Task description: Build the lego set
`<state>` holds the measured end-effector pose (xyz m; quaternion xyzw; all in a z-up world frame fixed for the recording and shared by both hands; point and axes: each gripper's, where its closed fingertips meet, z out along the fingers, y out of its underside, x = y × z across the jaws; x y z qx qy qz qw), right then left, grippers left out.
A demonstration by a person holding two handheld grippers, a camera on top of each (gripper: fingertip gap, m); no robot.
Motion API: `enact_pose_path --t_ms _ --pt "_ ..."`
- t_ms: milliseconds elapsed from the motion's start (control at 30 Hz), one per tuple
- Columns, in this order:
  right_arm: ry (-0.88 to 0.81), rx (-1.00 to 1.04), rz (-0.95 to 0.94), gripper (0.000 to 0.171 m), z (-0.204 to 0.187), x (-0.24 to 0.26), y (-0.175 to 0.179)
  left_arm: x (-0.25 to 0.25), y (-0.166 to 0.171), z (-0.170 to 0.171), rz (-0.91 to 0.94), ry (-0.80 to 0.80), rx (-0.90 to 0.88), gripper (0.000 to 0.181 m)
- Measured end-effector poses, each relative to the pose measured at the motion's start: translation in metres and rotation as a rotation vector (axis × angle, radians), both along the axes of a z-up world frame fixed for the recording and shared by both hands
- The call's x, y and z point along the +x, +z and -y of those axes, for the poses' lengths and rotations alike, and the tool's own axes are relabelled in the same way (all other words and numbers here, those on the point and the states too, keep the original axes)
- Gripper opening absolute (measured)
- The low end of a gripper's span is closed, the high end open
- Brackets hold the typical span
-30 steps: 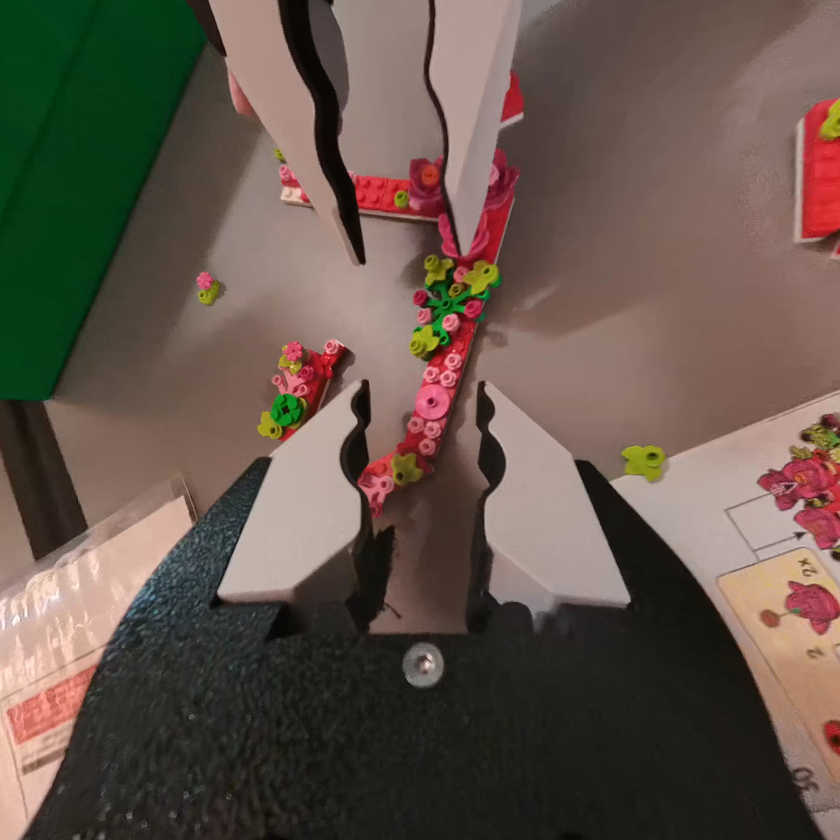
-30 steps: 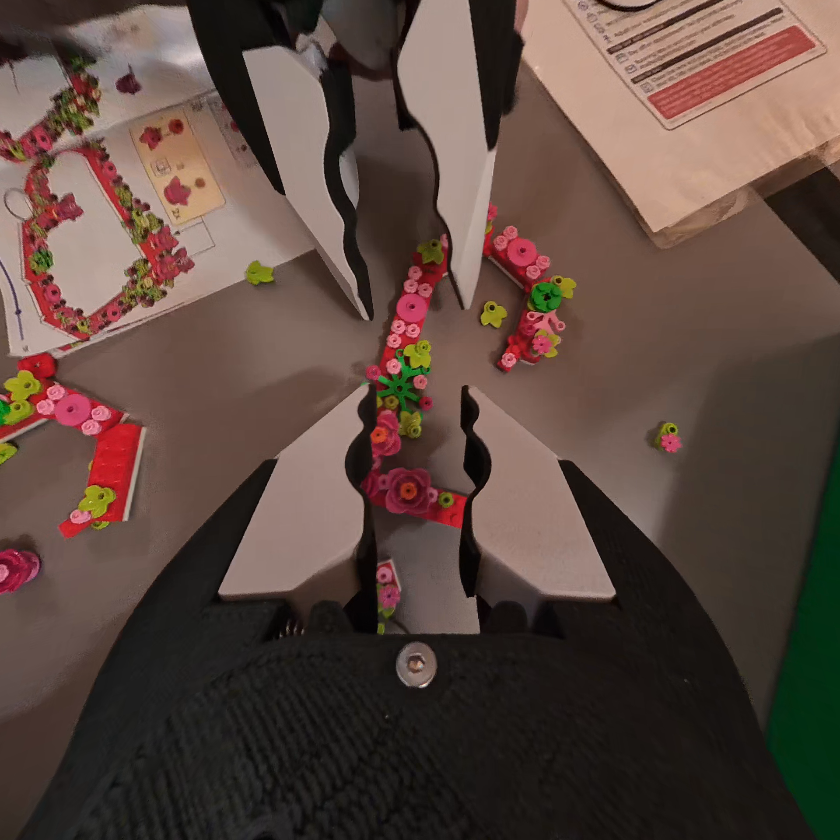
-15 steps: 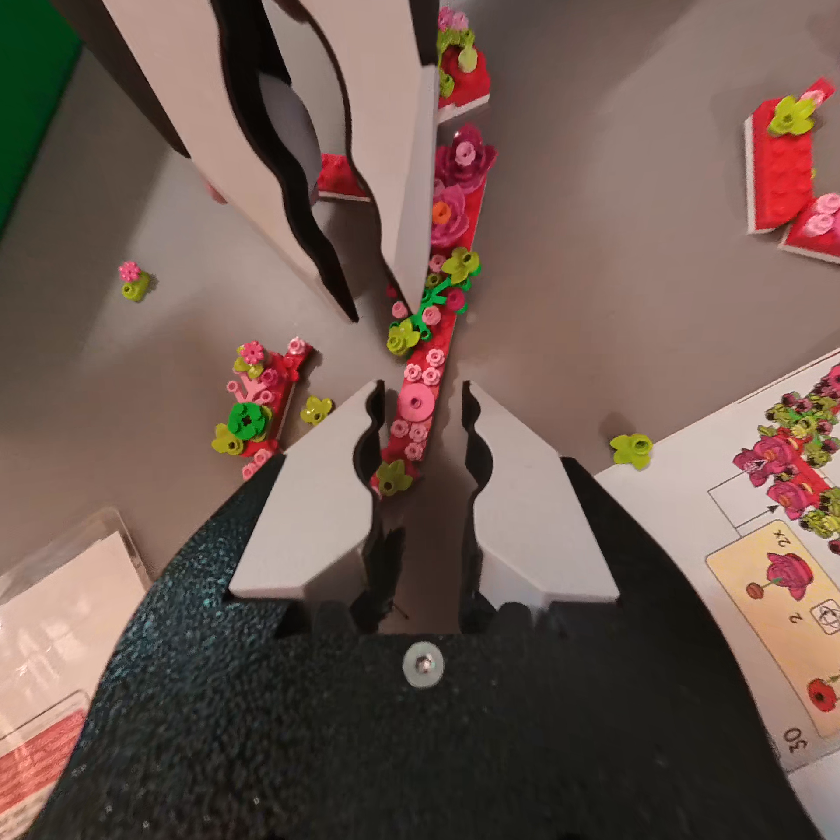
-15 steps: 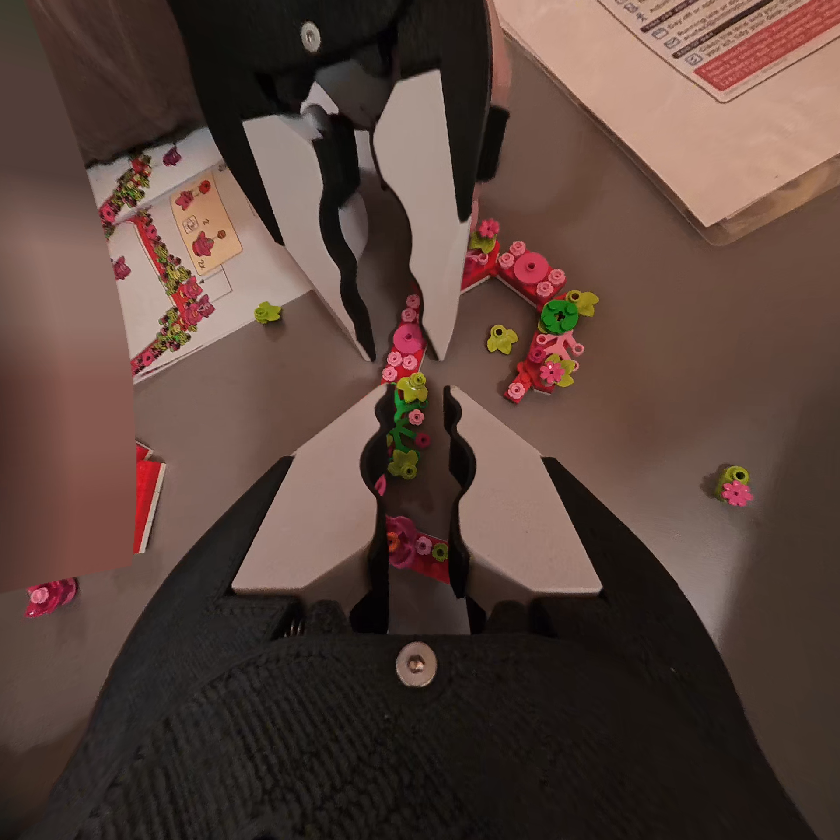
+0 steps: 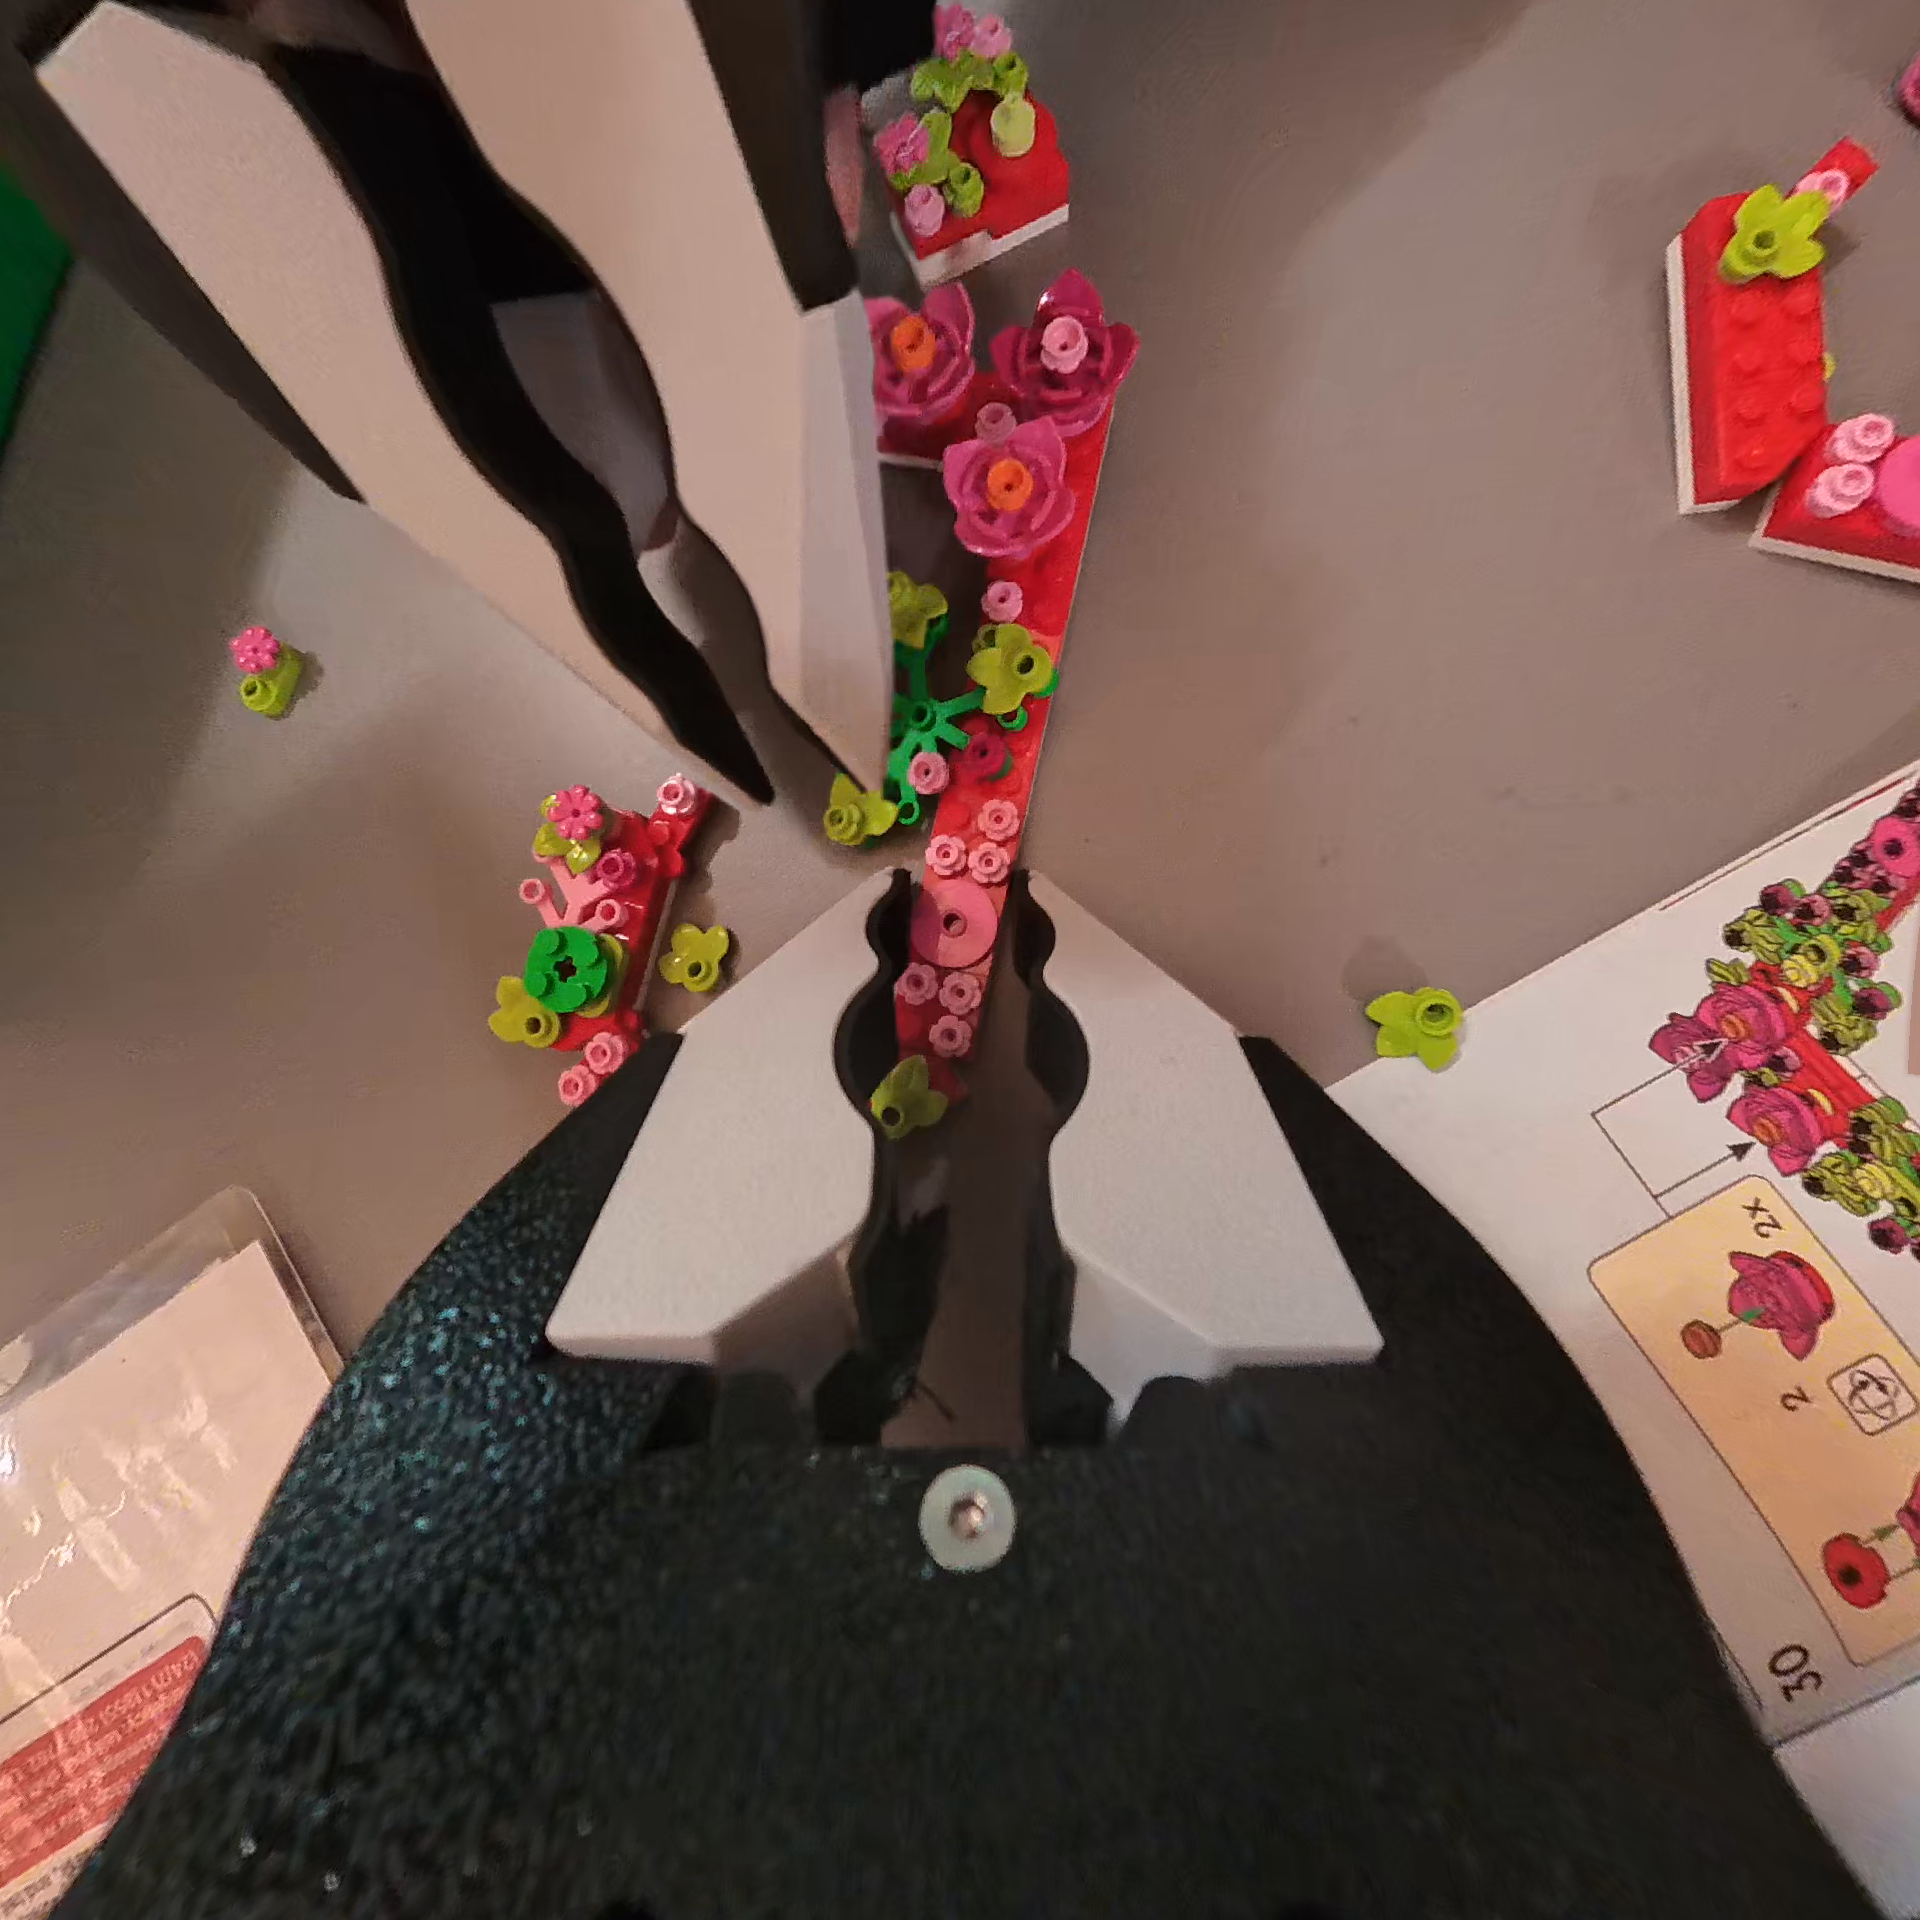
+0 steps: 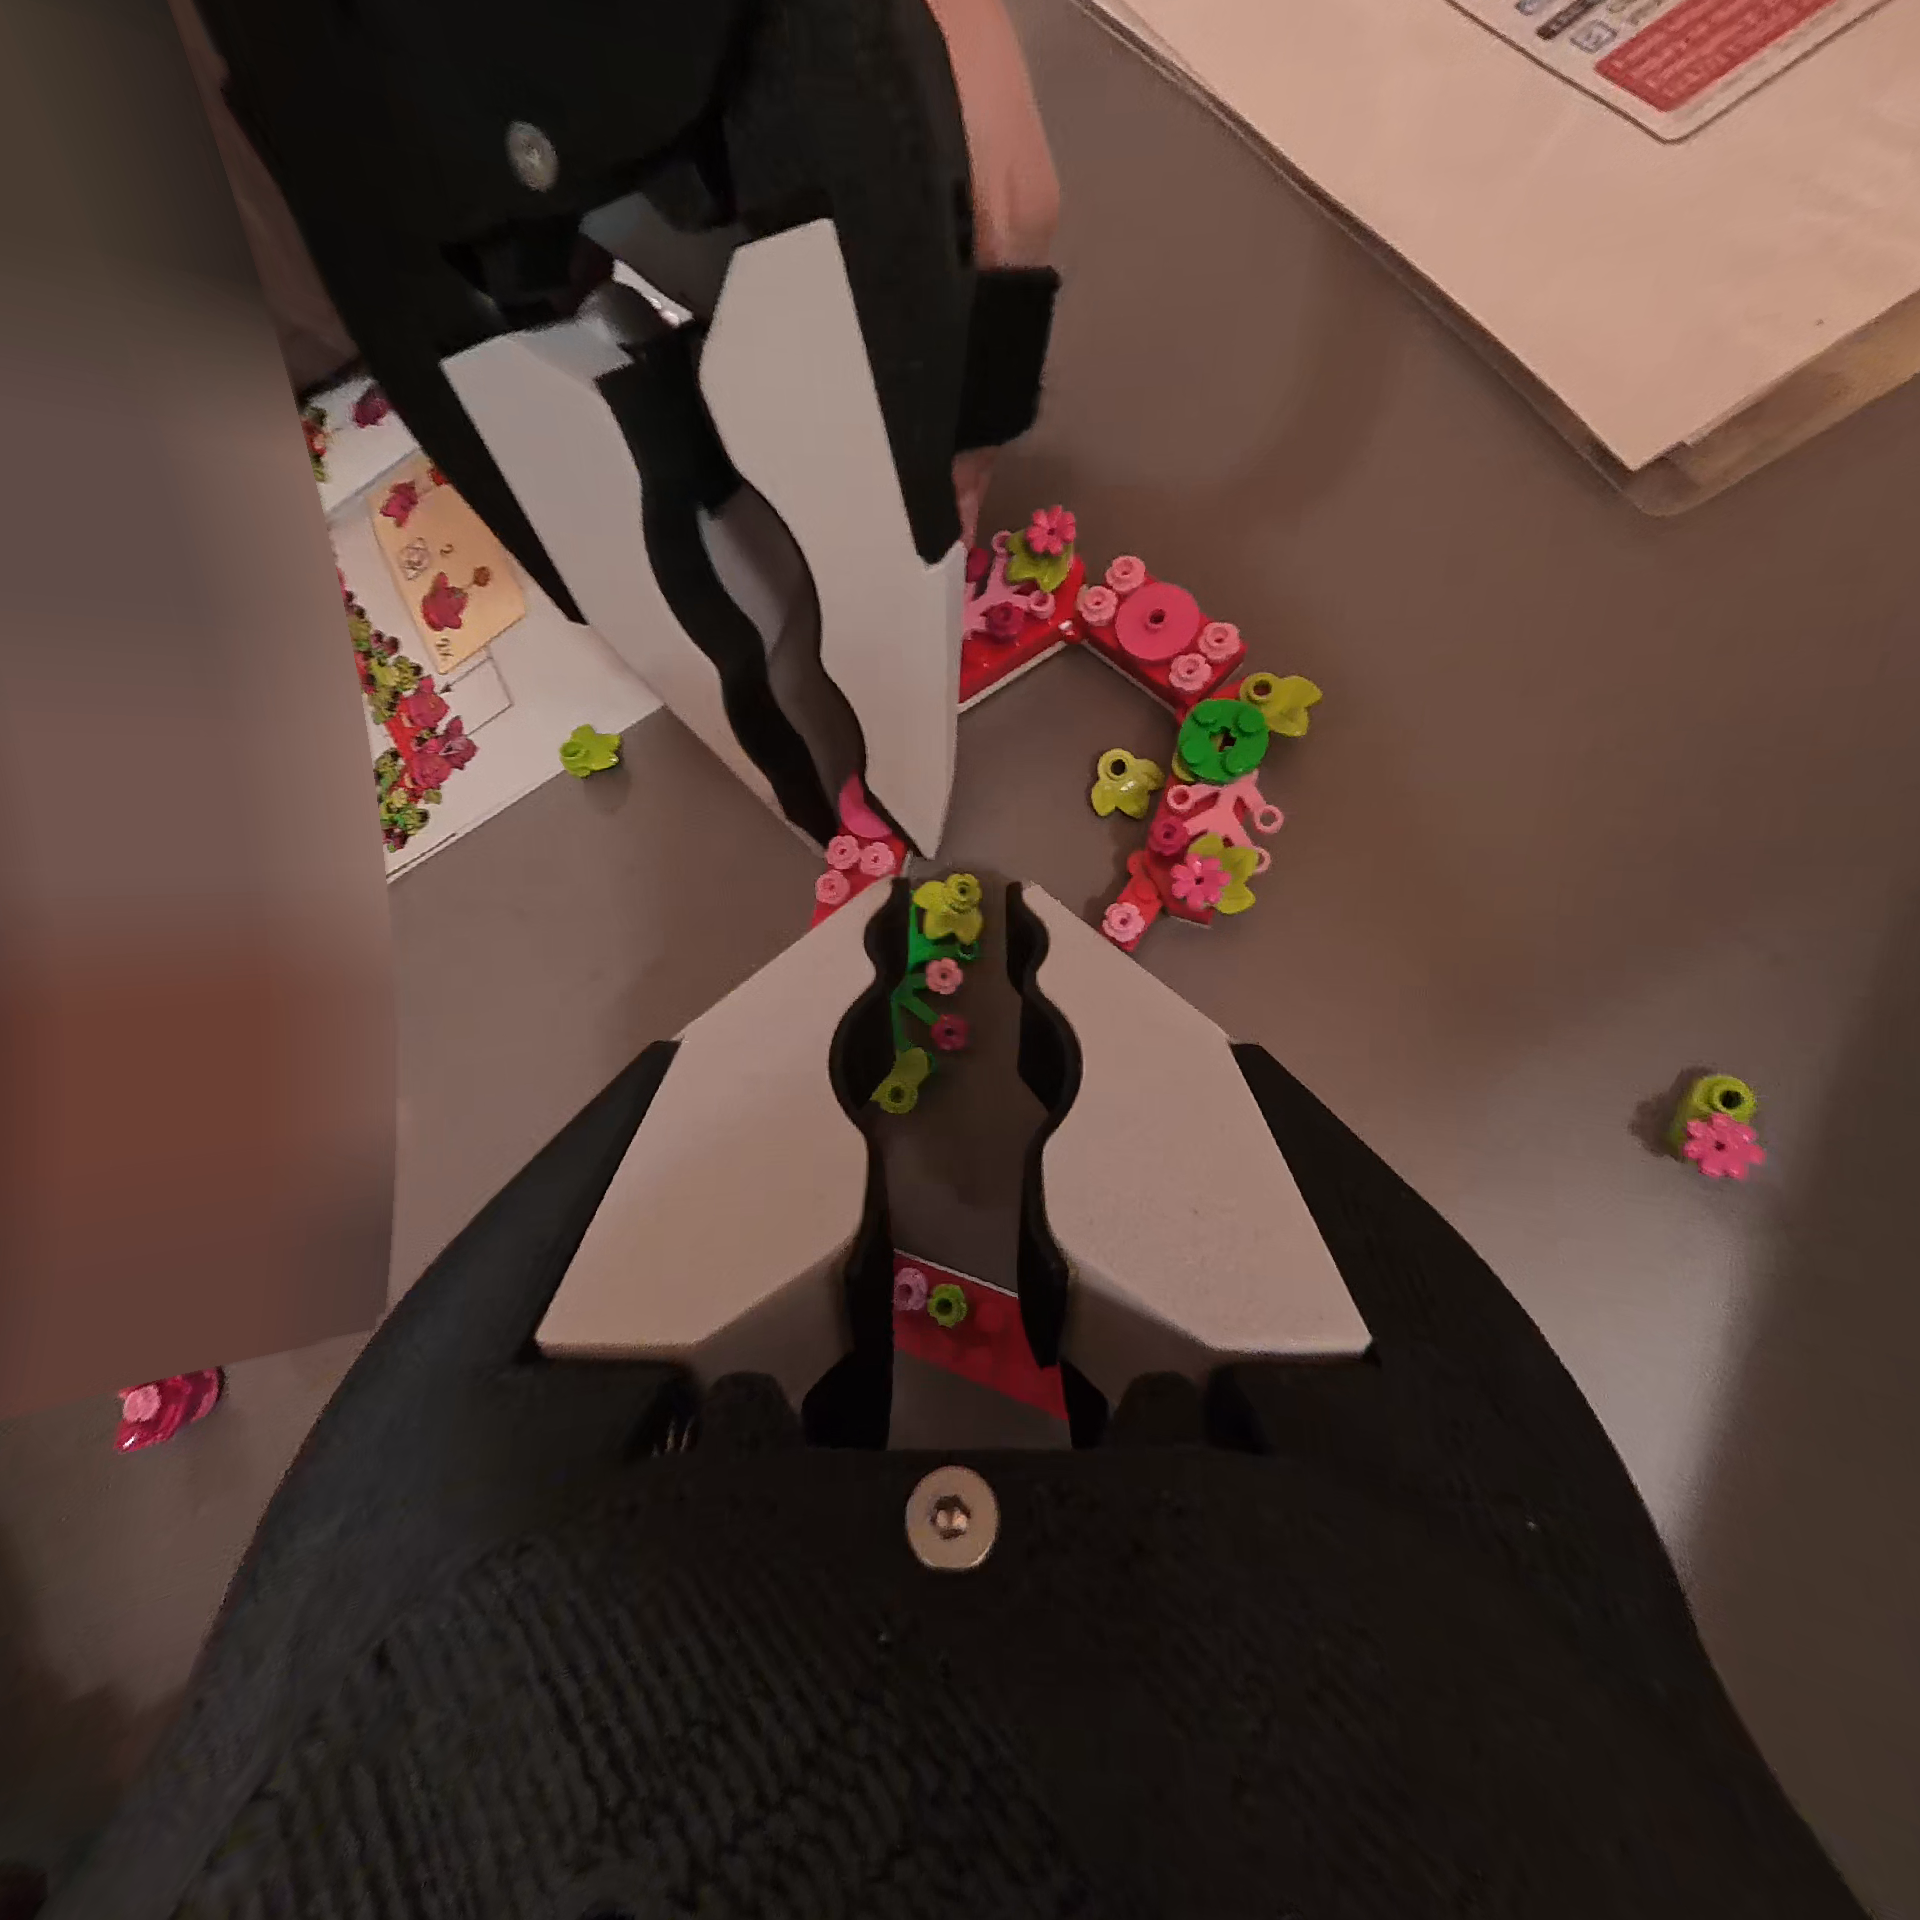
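Down the left wrist view, the left gripper (image 5: 961,883) has its 2 fingers closed in around the near end of the long red flower strip (image 5: 1013,665), tips hugging both edges by the big pink round stud. That strip lies on the grey table (image 5: 1403,623) and runs away toward 3 magenta roses (image 5: 1003,488). Coming in from the top, the right gripper (image 5: 816,790) has its tips close together at the strip's left edge. A curved red piece (image 5: 592,935) sits just left, and the instruction sheet (image 5: 1714,1299) is off to the right.

Over on the right wrist view, the right gripper (image 6: 956,888) straddles the strip's green stem section (image 6: 930,987) with a narrow gap; can't tell if it's actually pinching. Opposite it, the left gripper (image 6: 883,831) clamps the pink-studded end. To the right, a lime-and-pink flower (image 6: 1714,1127) sits well apart.
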<state>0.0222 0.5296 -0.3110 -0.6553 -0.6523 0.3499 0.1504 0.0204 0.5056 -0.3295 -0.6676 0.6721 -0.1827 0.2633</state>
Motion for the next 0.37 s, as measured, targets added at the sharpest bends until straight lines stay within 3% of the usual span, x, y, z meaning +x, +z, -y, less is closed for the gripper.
enact_pose_path --t_ms 33,200,367 --pt "-0.010 0.015 0.011 0.016 -0.0020 0.0005 -0.0013 0.0000 0.0000 0.0000 -0.001 0.002 -0.002 0.017" --pt "-0.027 0.120 0.036 0.014 -0.0067 0.0039 -0.0001 0.0009 0.0001 0.0004 -0.007 -0.002 0.002 0.016" --pt "-0.115 0.061 0.052 0.013 -0.0059 0.0001 0.0042 0.0016 0.0001 0.0009 -0.022 0.006 -0.002 0.015"
